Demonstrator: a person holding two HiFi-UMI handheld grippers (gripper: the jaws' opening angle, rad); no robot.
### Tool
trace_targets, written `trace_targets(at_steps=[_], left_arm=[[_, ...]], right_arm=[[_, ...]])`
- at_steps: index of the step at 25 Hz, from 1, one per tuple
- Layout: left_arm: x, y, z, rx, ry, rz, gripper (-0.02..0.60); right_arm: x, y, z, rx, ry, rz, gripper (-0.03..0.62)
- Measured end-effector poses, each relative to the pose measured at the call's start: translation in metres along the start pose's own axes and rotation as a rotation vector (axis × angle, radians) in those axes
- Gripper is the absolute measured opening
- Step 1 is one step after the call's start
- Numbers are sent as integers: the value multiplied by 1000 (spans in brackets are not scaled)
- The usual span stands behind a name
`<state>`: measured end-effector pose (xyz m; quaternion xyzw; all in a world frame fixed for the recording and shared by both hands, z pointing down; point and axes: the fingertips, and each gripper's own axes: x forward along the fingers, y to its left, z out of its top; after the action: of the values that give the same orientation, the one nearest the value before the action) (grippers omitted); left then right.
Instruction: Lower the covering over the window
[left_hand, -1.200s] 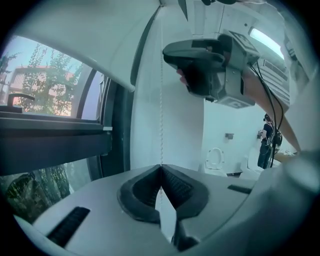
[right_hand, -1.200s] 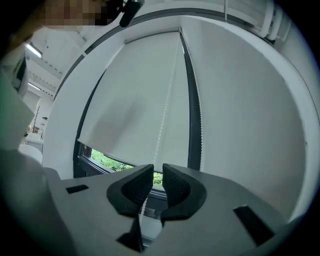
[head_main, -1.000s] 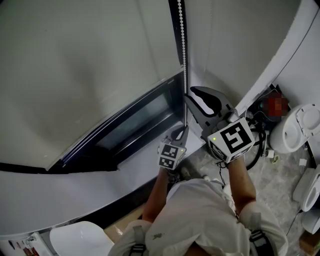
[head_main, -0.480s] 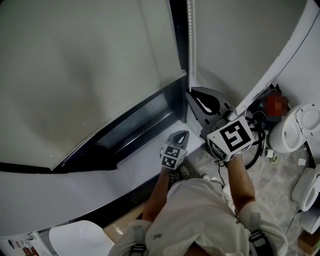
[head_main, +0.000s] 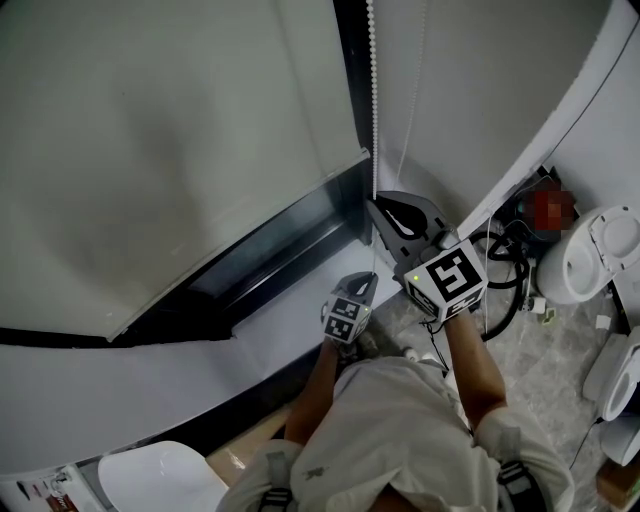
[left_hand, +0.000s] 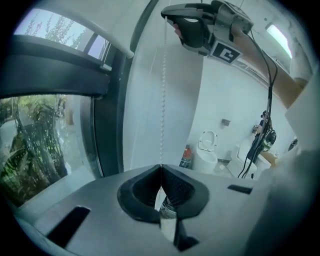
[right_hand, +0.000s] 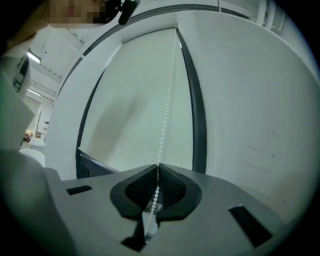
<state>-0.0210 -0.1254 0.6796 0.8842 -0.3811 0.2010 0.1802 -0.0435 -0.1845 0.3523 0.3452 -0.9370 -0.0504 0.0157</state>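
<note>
Bead chain (head_main: 373, 100) right of the roller blind (head_main: 150, 150) is gripped by the clenched left gripper (head_main: 370, 278), and higher up by the right gripper (head_main: 375, 203), whose jaws have just been closed.

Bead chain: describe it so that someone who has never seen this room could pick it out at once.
Find the big window with the pale blind. Along its dark right-hand frame hangs the bead chain, a line of small white balls; unlike the fainter strand beside it, the right gripper and left gripper pinch it.
</note>
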Motion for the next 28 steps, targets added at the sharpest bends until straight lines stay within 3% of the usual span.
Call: trace_targets(at_steps=[6, 11, 19, 28], left_arm=[[3, -2, -22, -25, 27, -8, 15], [3, -3, -23, -38, 17, -15, 15], [-2, -4, -20, -37, 3, -18, 16], [-8, -5, -16, -50, -36, -3, 18]], right_arm=[[-1, 6, -19, 14, 26, 7, 12], [-2, 4, -23, 22, 21, 6, 12], [-4, 17, -67, 52, 103, 13, 12], [-8, 9, -68, 10, 108, -21, 15]])
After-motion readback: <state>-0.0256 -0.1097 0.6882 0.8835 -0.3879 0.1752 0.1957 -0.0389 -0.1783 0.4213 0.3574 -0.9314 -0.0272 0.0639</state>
